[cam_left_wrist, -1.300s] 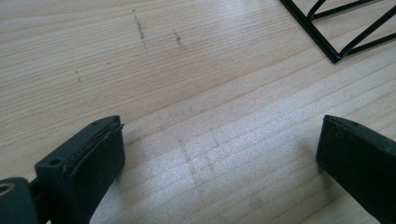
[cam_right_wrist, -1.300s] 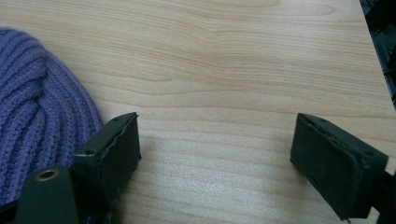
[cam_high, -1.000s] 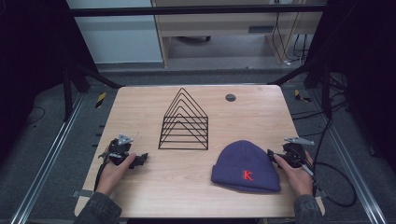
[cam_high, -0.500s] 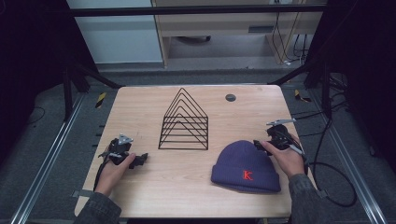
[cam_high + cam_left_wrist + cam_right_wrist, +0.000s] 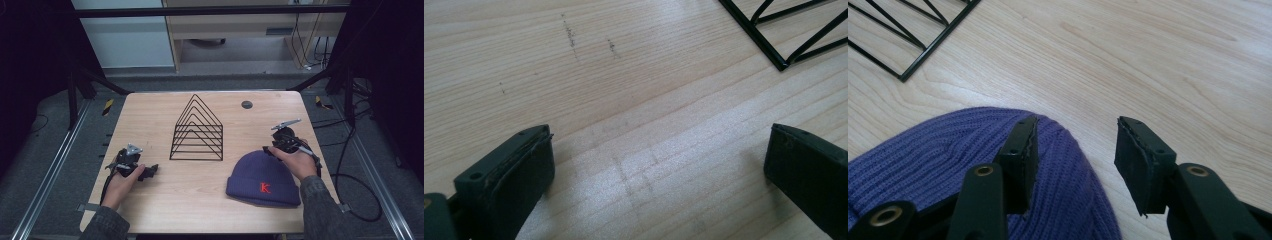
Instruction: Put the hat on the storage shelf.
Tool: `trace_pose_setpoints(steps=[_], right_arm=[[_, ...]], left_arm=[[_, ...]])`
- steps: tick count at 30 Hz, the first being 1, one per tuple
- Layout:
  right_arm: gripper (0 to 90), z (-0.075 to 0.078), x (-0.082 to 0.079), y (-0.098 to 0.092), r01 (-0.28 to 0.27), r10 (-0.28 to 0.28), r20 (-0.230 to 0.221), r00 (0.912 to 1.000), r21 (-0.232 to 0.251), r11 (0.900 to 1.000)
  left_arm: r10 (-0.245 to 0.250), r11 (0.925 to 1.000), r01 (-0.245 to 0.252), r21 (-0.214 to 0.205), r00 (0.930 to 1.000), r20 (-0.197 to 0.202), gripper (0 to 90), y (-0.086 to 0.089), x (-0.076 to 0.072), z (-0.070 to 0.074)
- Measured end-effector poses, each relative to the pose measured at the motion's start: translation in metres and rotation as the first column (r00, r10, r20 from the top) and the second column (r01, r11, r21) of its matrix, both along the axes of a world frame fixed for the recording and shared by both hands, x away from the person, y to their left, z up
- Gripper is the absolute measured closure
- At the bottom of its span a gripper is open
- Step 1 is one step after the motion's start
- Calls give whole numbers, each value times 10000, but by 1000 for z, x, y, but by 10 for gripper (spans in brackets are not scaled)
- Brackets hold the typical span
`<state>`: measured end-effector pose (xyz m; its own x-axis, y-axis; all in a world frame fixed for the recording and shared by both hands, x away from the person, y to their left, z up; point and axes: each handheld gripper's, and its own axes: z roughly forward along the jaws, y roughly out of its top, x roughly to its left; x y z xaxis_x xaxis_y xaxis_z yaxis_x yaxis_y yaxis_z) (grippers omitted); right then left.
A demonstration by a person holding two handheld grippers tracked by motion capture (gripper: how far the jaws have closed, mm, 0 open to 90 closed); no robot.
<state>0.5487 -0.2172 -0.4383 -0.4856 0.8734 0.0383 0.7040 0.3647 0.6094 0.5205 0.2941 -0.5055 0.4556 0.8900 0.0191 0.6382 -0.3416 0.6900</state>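
A purple knit beanie (image 5: 262,177) with a red K lies flat on the wooden table (image 5: 150,112), near its front right. My right gripper (image 5: 272,148) hovers at the beanie's far right edge, open. In the right gripper view, one jaw stands over the beanie (image 5: 933,165) and the other over bare wood, with nothing held between them (image 5: 1075,160). A black wire rack (image 5: 197,130) with triangular dividers stands mid-table. My left gripper (image 5: 150,171) rests low at the front left, open over bare wood (image 5: 659,165), with the rack's corner (image 5: 781,65) ahead of it.
A small dark round disc (image 5: 246,104) lies at the table's back right. Cables trail from both grippers. Dark frame posts and floor rails surround the table. Bare wood stretches between the rack and the front edge.
My right gripper has moved from the beanie's right side forward and inward to its far edge. The left gripper has stayed put.
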Motion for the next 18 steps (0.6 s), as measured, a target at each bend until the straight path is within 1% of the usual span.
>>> trace_pose_setpoints(steps=[3,4,6,7,9,12,14,15,18], right_arm=[[521,-3,2,2,-35,35,18,10000,-33,10000],[518,-4,3,3,-9,9,-77,10000,-6,10000],[502,-11,7,4,117,-113,-345,9993,121,9999],[494,-14,8,5,121,-121,-457,9989,12,9999],[476,-18,10,8,136,-141,-506,9986,-102,9999],[455,-24,13,12,259,-254,-587,9980,74,9996],[447,-29,15,14,207,-212,-640,9977,-96,9997],[446,-31,15,16,290,-295,-816,9962,-75,9996],[459,-37,16,17,283,-288,-964,9949,-65,9996]], left_arm=[[-18,10000,18,-2,10000,5,0,0,0,0],[-22,10000,22,-5,10000,8,0,0,0,0],[-42,10000,42,-9,10000,3,0,0,0,0],[-44,10000,44,-6,10000,3,0,0,0,0],[-60,10000,60,26,10000,1,0,0,1,0],[-61,10000,61,24,10000,-1,0,0,1,0],[-61,10000,61,22,10000,-3,0,0,1,0],[-64,10000,64,23,10000,-3,0,0,1,0],[-63,10000,63,20,10000,-8,0,0,1,0]])
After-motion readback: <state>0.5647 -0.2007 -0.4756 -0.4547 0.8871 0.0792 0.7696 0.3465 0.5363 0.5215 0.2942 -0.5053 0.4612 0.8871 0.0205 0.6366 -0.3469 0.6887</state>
